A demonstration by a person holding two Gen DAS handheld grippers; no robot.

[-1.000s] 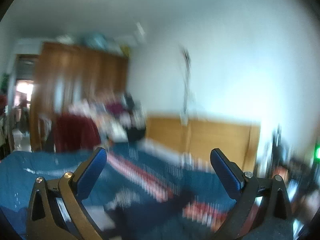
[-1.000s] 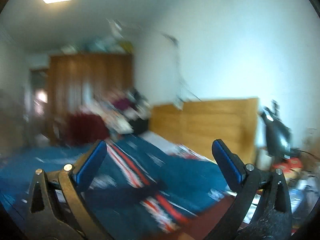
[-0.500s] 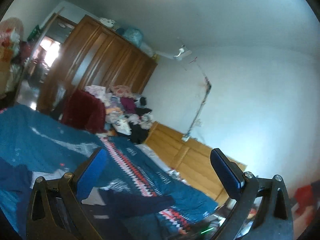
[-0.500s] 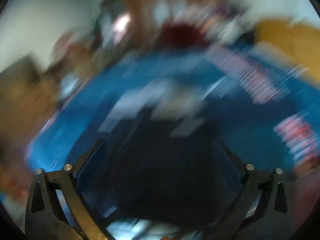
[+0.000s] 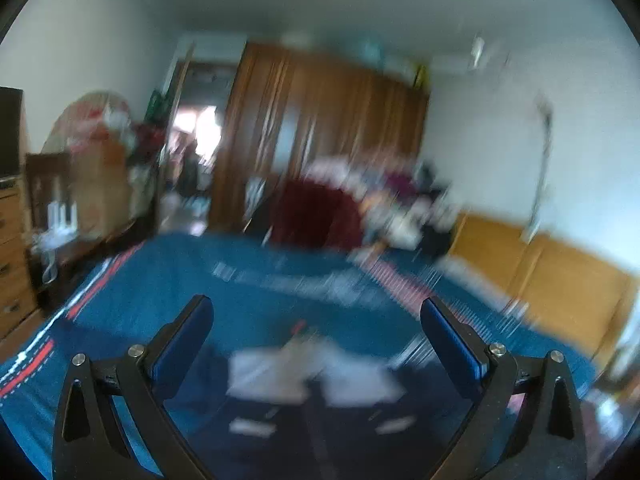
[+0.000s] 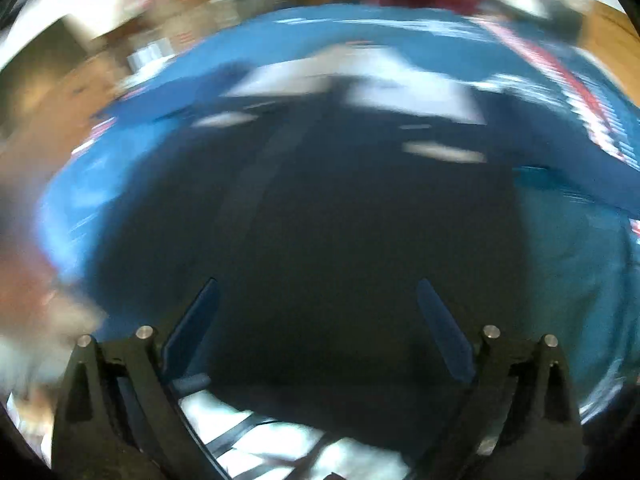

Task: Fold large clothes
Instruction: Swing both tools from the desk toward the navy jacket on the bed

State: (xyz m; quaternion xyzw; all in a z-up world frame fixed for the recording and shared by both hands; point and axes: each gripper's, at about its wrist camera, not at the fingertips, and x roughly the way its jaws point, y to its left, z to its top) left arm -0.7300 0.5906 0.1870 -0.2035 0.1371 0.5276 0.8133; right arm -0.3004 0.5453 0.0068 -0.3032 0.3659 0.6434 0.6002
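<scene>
A dark navy garment (image 6: 340, 220) with white panels near its far end lies spread on a blue bedspread (image 6: 568, 248); both views are motion-blurred. My right gripper (image 6: 318, 296) hovers over the garment's near part, open, nothing between its blue pads. In the left wrist view the same garment (image 5: 320, 420) lies low in frame, its white patches (image 5: 312, 376) between my fingers. My left gripper (image 5: 316, 316) is open and empty, held above the bed (image 5: 160, 288).
A brown wardrobe (image 5: 320, 132) stands at the back, with a heap of clothes (image 5: 360, 208) before it. A wooden headboard (image 5: 560, 280) runs along the right wall. Drawers and clutter (image 5: 60, 200) line the left; a doorway (image 5: 196, 136) opens beyond.
Both cameras have swung. The left view turned from the ceiling and wall down and left toward the bed and wardrobe. The right gripper has tipped down and closed in over the dark garment.
</scene>
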